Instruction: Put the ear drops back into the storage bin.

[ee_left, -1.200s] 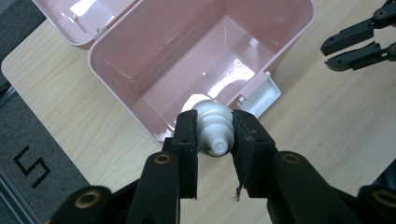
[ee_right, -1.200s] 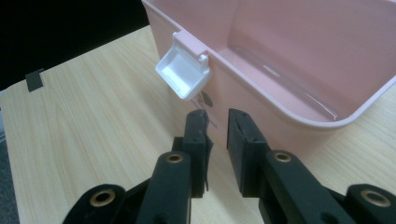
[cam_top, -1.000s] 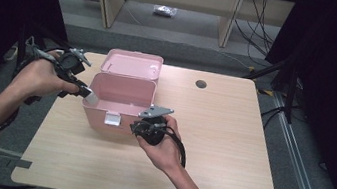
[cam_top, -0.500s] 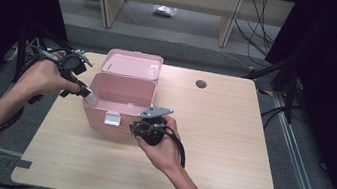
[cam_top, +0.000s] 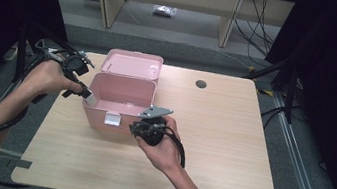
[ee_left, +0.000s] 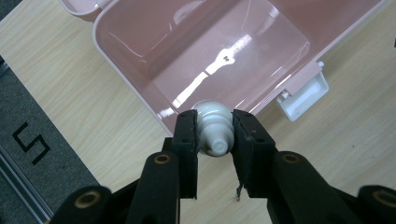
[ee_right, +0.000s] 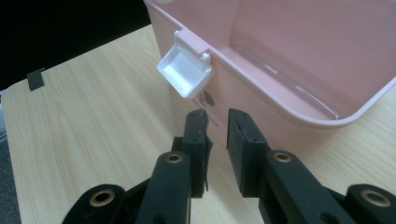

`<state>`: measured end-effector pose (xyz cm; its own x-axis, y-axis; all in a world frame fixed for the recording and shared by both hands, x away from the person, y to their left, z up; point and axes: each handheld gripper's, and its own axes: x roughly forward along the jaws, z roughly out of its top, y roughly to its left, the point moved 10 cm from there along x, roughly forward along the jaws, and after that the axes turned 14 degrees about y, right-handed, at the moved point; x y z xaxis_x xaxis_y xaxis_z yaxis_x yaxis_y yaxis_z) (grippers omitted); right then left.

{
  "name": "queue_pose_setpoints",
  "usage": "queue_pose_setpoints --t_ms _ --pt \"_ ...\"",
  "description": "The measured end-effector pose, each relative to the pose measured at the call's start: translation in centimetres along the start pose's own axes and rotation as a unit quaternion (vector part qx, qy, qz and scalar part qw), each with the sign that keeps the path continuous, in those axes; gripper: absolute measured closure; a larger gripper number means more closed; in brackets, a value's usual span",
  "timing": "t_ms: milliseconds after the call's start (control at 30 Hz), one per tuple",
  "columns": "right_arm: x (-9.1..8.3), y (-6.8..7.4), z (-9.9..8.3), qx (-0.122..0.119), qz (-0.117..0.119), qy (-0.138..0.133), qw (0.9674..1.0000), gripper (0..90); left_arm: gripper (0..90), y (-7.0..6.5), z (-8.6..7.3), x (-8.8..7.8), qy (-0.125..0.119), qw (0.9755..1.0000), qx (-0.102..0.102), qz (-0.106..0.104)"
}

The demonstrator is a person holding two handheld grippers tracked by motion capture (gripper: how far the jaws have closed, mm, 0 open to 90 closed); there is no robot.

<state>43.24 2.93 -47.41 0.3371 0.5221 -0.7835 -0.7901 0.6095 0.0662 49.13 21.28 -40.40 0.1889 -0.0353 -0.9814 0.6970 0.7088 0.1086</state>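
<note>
Small white bottle (ee_left: 212,128), cap end toward the camera, sits clamped between the jaws of the left gripper (ee_left: 214,140); in the left gripper view both pads press on its ribbed neck, and the bottle hangs right at the near rim of the pink box (ee_left: 224,56), partly over the open cavity. In the high view the same bottle (cam_top: 88,94) shows as a pale spot at the box's left edge, with the left gripper (cam_top: 81,89) reaching in from the table's left side. The box interior looks bare: glossy pink floor, no contents seen. Its lid (cam_top: 132,64) is swung back and lies flat behind the body, and the white latch (ee_right: 186,71) hangs loose on the front wall. Right gripper (ee_right: 215,135) rests on the table (cam_top: 231,134) just in front of the box, jaws apart with nothing between them, tips close to the front wall but whether they touch it cannot be told. Judgement on progress: pick-up done, box already opened, carry nearly complete. Left to do: move the bottle fully over the cavity, lower it, release; probably then close the lid and snap the latch. The right gripper seems placed to steady the box
</note>
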Motion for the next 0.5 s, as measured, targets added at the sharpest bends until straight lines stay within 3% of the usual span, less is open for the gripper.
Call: queue_pose_setpoints --t_ms 200,300,500 --pt "0.0 0.0 -0.1 0.0 0.0 0.001 1.0 78.3 71.4 0.0 0.3 0.4 -0.004 1.0 0.0 0.002" --pt "0.0 0.1 -0.1 0.008 0.003 0.002 1.0 78.3 71.4 0.0 0.3 0.6 -0.001 1.0 -0.001 0.001" --pt "0.0 0.0 -0.1 0.0 0.0 0.001 1.0 78.3 71.4 -0.1 0.2 1.1 0.01 0.9999 0.002 -0.003"
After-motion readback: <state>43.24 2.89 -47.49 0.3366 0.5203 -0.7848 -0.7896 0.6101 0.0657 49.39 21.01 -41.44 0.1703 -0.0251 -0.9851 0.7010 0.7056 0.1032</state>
